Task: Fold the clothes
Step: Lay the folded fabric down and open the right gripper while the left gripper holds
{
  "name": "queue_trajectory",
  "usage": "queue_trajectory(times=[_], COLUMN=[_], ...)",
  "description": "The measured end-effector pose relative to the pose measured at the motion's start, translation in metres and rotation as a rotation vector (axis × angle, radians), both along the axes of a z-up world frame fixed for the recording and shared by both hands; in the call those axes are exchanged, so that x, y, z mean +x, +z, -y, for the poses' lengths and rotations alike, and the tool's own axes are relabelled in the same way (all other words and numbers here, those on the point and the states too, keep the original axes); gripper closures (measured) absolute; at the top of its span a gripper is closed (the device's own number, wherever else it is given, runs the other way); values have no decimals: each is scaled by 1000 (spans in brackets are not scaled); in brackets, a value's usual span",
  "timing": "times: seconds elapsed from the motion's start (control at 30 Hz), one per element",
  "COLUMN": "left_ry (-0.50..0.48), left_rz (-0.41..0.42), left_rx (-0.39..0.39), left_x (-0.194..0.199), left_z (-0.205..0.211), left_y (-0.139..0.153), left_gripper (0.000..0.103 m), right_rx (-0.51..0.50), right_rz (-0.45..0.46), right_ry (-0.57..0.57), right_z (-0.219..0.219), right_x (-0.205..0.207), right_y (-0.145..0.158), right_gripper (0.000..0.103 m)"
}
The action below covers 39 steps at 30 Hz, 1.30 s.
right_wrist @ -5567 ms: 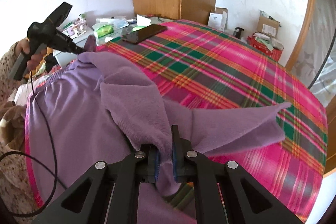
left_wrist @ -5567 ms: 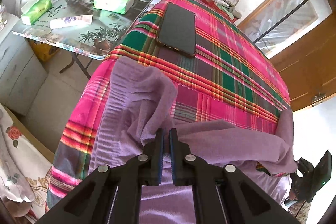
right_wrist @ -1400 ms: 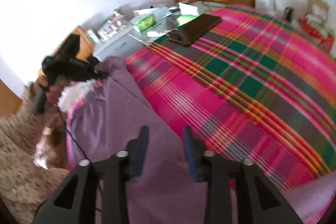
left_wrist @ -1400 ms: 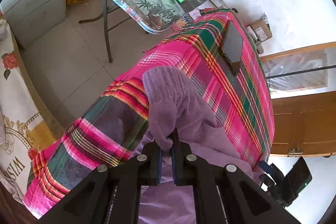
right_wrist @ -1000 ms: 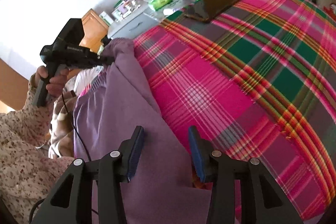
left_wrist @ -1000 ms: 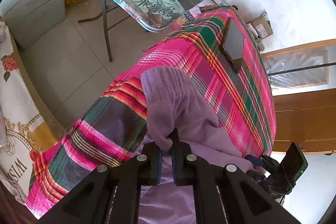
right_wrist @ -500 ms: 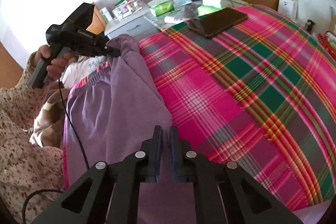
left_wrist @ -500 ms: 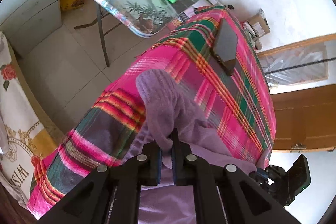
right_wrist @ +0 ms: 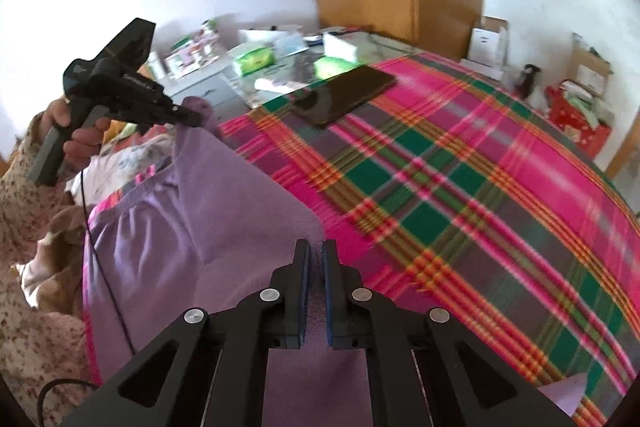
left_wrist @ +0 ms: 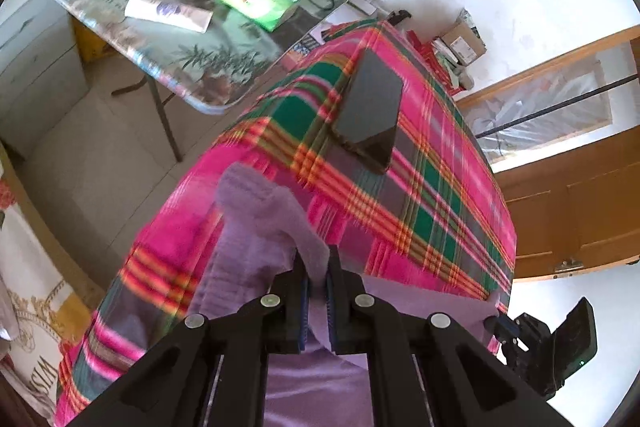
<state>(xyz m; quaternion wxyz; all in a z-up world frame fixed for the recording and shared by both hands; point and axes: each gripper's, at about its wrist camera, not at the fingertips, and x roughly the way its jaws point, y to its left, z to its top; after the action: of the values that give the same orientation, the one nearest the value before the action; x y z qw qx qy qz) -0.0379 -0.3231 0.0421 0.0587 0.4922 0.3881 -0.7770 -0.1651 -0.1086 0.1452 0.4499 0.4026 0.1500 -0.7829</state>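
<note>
Purple garment, soft and bunched, is pinched by left claw and right claw.

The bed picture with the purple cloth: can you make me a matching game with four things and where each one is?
Things:
1. phone
2. purple cloth
3. green packs
4. plaid blanket

Places:
A. on the side table
B. pinched in both grippers
C. lying on the blanket
D. spread over the bed

Pairs: 1-C, 2-B, 3-A, 4-D
</note>
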Motion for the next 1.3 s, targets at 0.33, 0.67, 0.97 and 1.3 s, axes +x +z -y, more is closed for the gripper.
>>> queue_trajectory(times=[0.33, 0.67, 0.97, 1.3], left_ry=[3, 46, 64, 57], left_rz=[3, 46, 81, 85], left_rx=[7, 13, 16, 17], left_x=[-43, -66, -77, -76], left_z=[-5, 4, 9, 9], left_y=[-3, -24, -42, -47], left_gripper=[96, 96, 96, 95], right_rx=[26, 161, 304, 317], right_rz=[-60, -170, -238, -184], right_ry=[-106, -102, -61, -78], right_z=[-12, 9, 29, 33], right_x=[-31, -60, -76, -85], right_y=[-2, -17, -43, -59], right_gripper=[96, 97, 97, 96])
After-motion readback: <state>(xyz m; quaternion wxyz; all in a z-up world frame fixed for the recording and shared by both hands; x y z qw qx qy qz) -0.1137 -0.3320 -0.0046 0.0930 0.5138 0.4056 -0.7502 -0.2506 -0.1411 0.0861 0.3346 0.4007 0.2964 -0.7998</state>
